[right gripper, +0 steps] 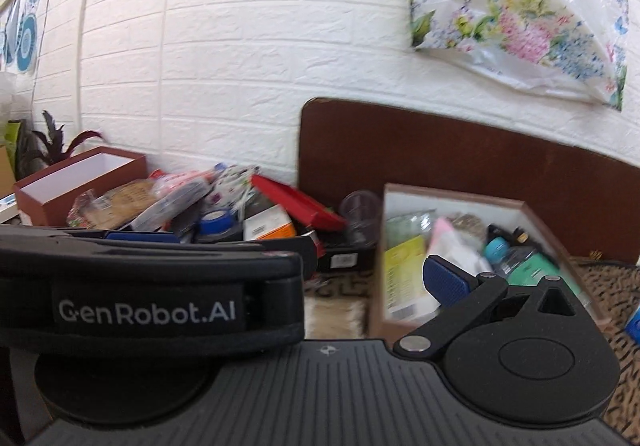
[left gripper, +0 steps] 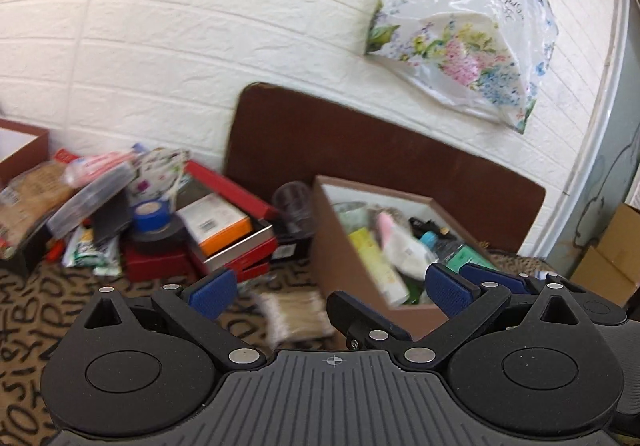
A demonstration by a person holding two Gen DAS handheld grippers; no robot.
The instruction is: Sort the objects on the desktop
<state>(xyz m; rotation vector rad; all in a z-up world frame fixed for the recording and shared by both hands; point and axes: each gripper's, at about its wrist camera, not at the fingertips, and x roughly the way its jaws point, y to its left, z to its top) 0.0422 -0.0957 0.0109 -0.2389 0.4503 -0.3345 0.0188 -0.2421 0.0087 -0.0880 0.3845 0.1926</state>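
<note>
My left gripper [left gripper: 330,292] is open and empty, held above the patterned tabletop [left gripper: 36,310]. A pale packet [left gripper: 294,316] lies on the table between its blue pads [left gripper: 212,292]. A brown box [left gripper: 344,258] full of bottles and packets stands just ahead on the right; it also shows in the right wrist view [right gripper: 376,310]. A pile of clutter lies at the left: red boxes [left gripper: 232,242], a blue tape roll [left gripper: 150,213], an orange-white box [left gripper: 218,226]. Of my right gripper I see only its right pad [right gripper: 446,282]; the left gripper's body [right gripper: 148,294] hides the rest.
A second, empty brown box [right gripper: 80,181] stands at far left. A clear plastic cup [left gripper: 294,205] sits behind the clutter. A dark brown board [left gripper: 380,149] leans on the white brick wall. A floral plastic bag [left gripper: 468,25] hangs above. Cardboard boxes [left gripper: 612,258] are at far right.
</note>
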